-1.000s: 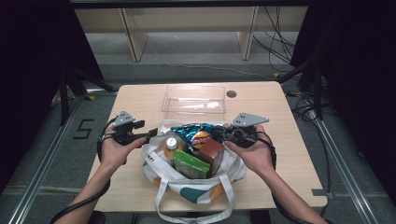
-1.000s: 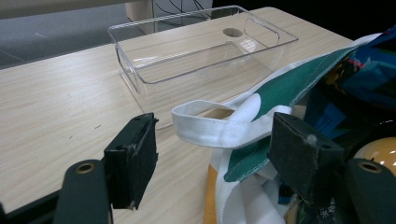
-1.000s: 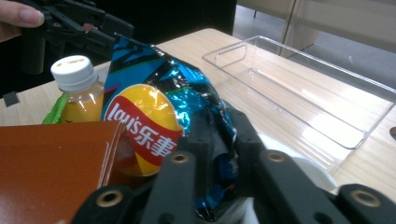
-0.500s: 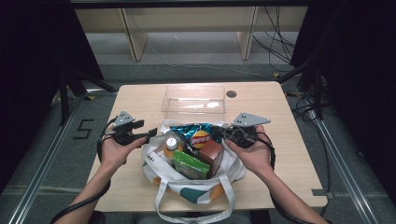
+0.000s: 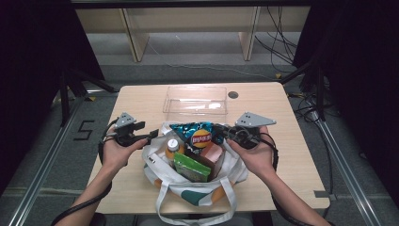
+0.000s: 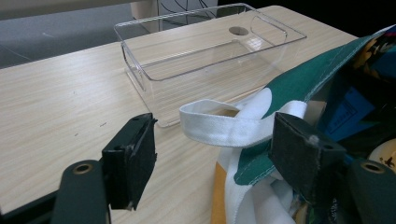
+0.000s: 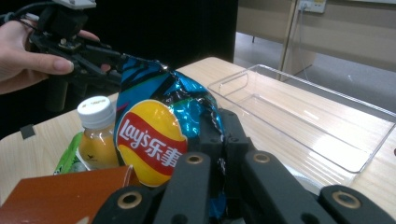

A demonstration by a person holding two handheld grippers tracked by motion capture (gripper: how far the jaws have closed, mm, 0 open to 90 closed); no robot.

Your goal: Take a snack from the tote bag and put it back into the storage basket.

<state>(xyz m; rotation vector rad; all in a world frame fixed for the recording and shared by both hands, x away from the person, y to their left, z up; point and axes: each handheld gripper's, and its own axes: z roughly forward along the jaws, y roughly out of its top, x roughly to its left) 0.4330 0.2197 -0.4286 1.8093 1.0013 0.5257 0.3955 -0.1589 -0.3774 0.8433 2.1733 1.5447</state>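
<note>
A white and green tote bag [image 5: 157,165] lies open on the wooden table, packed with groceries. My right gripper [image 5: 222,132] [image 7: 224,133] is shut on the right edge of a blue Lay's chip bag [image 5: 200,136] [image 7: 154,135], which sits on top of the load. My left gripper [image 5: 153,134] [image 6: 217,140] stands open at the tote's left rim. A white handle strap [image 6: 224,123] loops between its pads; the right pad rests against the cloth [image 6: 322,79] and the left pad is free. An orange drink bottle [image 5: 172,147] [image 7: 95,135] stands in the bag beside the chips.
An empty clear plastic tray [image 5: 195,101] [image 6: 205,51] [image 7: 303,126] sits on the table just behind the tote. A green packet [image 5: 190,167] and a brown box [image 5: 212,153] fill the bag's front. The table's near edge is close to the person's forearms.
The chip bag has shifted slightly, and its yellow logo now faces up more plainly beside the right gripper. The left hand has stayed put.
</note>
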